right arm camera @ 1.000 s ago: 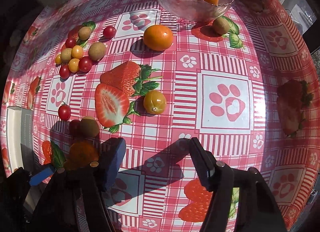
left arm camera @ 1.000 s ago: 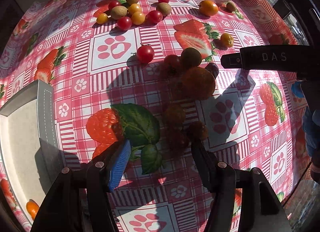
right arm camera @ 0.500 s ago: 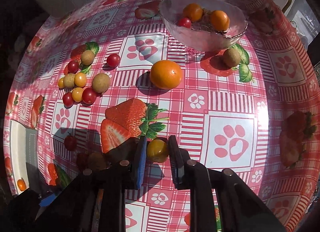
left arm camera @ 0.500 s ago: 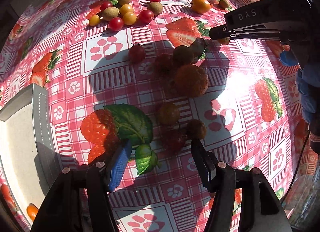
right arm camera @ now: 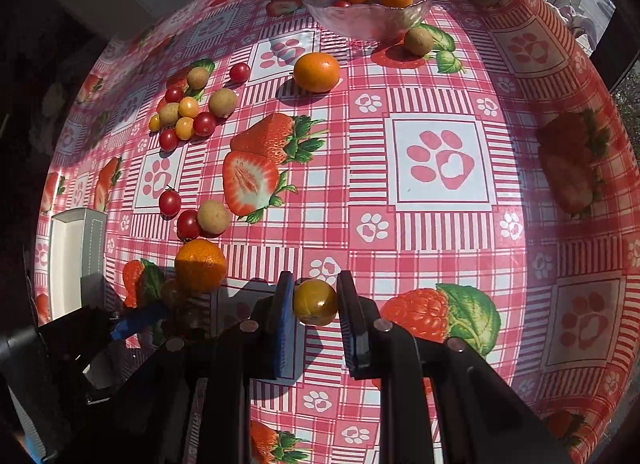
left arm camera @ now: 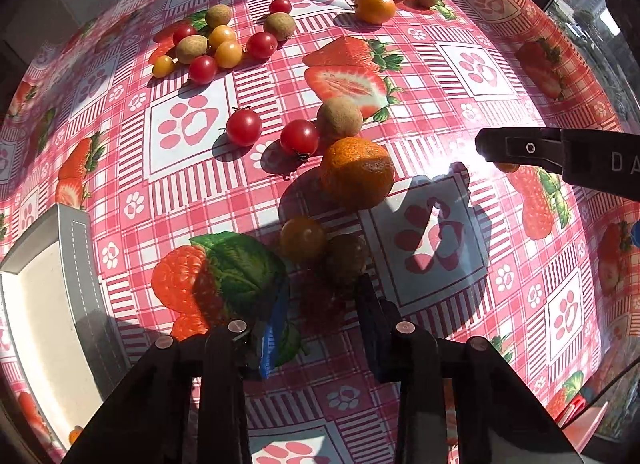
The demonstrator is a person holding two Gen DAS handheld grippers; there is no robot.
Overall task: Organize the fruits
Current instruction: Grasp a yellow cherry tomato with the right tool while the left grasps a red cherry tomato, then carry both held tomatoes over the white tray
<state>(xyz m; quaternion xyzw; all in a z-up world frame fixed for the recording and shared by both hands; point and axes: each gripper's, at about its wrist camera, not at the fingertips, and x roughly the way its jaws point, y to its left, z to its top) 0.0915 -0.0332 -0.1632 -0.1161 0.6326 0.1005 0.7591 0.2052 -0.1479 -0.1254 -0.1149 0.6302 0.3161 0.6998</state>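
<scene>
The right hand-held gripper (right arm camera: 316, 300) had its blue-padded fingers closed on a yellow cherry tomato (right arm camera: 315, 302) above the checked bench (right arm camera: 440, 223). On its black side, seen from the left wrist, only the white letters "D A" could be read. The left hand-held gripper (left arm camera: 320, 304) stood open and held nothing, a dark red fruit (left arm camera: 322, 302) between its fingers. The glass bowl (right arm camera: 366, 21) sat well apart.
</scene>
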